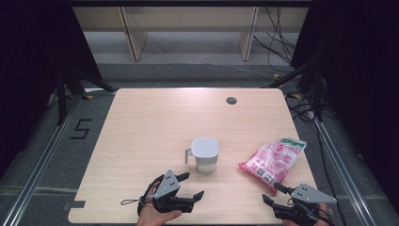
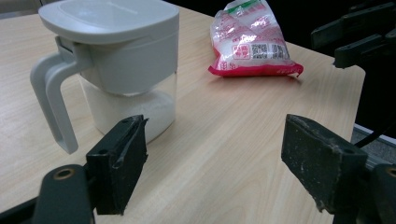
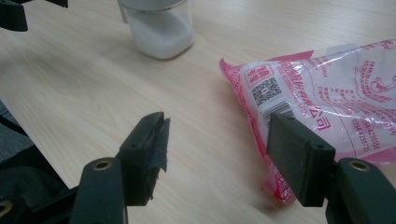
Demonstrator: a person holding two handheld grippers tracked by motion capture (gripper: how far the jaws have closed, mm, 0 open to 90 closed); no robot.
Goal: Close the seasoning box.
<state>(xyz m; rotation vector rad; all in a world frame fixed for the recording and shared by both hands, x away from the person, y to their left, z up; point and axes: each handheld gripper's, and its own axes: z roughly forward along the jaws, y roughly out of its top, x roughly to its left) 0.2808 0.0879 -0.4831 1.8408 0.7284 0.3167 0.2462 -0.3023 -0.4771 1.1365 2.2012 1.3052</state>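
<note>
- L gripper (image 1: 193, 184), near edge of the table (image 1: 141, 122): jaws wide apart, nothing between them, pads off everything. Aimed at the jug (image 1: 204, 154), which sits just beyond, mid-table, upright, lid on, handle on the L in the high view.
- R gripper (image 1: 271, 192), near R corner: jaws open fairly wide, nothing gripped. In the R gripper view 1 pad sits in front of the bag's near end; can't tell if it touches the film.
- Bag (image 1: 274, 160) lies flat near the R edge, well apart from the jug, pink seal end toward the R gripper.
- Risk 1: jug looks broad vs. the L jaw gap. A grab on the body may slip or shove it; pushing high near the lid could tip it w/ the white powder inside. Handle looks the safer hold.
- Risk 2: bag film is thin and slick. A pinch on the seal alone could slide off, or the contents slump to 1 end and swing on lift.
- Risk 3: bag is close to the table edge; a nudge outward could drop it off.
- Risk 4: both arms heading mid-table could clash, cables too.
- Writing: bag has red print in Chinese characters, a QR code, a barcode and a digit string, too small to read. Green strip at its far end. No brand seen on the jug.
- Far: "5" marked on the floor (image 1: 81, 128) L of the table; grey cap (image 1: 231, 100) at the far edge.
</note>
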